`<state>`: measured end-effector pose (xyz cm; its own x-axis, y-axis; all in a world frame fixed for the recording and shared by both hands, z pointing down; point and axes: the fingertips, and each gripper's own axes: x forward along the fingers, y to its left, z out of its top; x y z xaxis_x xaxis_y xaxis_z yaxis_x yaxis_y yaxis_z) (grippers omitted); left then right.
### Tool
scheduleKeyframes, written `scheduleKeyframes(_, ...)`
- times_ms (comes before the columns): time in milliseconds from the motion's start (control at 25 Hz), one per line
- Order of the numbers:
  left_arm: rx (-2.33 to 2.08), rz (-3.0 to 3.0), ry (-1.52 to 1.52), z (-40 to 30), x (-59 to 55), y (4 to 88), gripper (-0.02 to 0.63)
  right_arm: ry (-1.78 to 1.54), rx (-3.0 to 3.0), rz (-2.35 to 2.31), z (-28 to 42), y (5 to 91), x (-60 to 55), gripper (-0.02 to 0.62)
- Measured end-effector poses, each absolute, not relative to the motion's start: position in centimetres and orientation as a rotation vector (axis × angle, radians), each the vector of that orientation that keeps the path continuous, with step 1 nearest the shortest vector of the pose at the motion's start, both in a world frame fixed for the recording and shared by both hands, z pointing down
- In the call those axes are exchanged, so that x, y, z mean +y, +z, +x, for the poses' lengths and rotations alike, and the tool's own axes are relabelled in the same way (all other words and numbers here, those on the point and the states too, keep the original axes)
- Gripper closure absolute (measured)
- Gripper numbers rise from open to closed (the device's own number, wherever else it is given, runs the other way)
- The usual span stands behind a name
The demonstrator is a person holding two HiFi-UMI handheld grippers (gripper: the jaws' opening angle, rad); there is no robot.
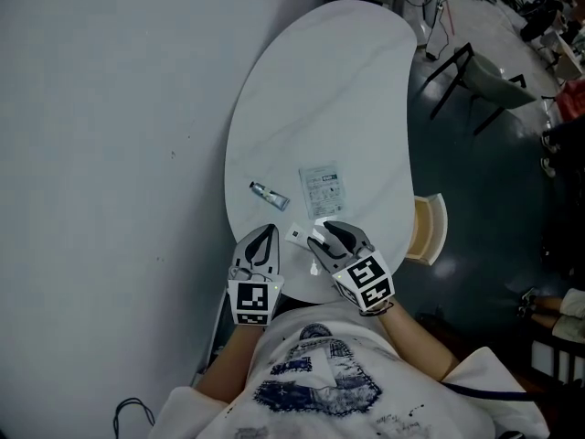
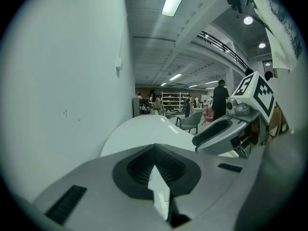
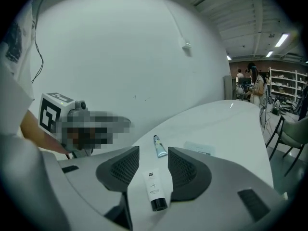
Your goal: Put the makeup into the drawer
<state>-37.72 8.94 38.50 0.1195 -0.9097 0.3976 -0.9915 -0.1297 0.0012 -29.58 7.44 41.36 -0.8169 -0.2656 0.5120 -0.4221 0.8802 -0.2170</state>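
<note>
While both grippers hang over the near edge of the table [image 1: 338, 90], I read the right gripper [image 3: 153, 153] as open. Its jaws are apart at a moderate width, w/ a white tube [image 3: 155, 189] lying flat on the table btwn them, black cap end toward the gripper body. Neither pad presses on it. Tabletop shows on both sides of the tube, so no grip. In the head view that same tube [image 1: 300, 237] lies close to the table's near edge, right at the right gripper's [image 1: 322, 238] tips.

The left gripper [image 2: 154, 148] has its jaws closed together w/ nothing held. From the head view the left gripper [image 1: 266, 234] is over the table's near edge on the wall [image 1: 110, 154] side, beside the other gripper but not touching it.

Other makeup on the table: a small grey tube [image 1: 269, 194] further in from the near edge, wall side, lying at a slant. A flat sachet [image 1: 321, 188] lies near it, more toward the table's middle. The right gripper view shows both past the jaws, small tube [image 3: 159, 146] first, sachet [image 3: 197, 148] off to its right.

The drawer [image 1: 428, 229] is pulled open from the table's right side, tan inside. All 3 items are on the tabletop, well apart from it.
</note>
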Motion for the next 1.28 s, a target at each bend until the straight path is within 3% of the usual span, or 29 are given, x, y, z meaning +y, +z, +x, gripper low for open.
scheduleKeyframes(200, -1.851, 2.121, 0.464, -37.9, 9.3, 40.1, 0.56, 0.471, -2.531, 0.461, -30.0, 43.8, 8.3, 0.343)
scheduleKeyframes(400, -1.837, 2.095, 0.471, -38.2, 9.5, 41.3, 0.56, 0.468, -2.491, 0.412, -30.7, 45.8, 8.9, 0.307)
scheduleKeyframes(1280, -1.804, 2.048, 0.522, -38.3, 9.4, 44.2, 0.56, 0.335, -2.28, 0.283, -31.6, 53.7, 10.1, 0.305)
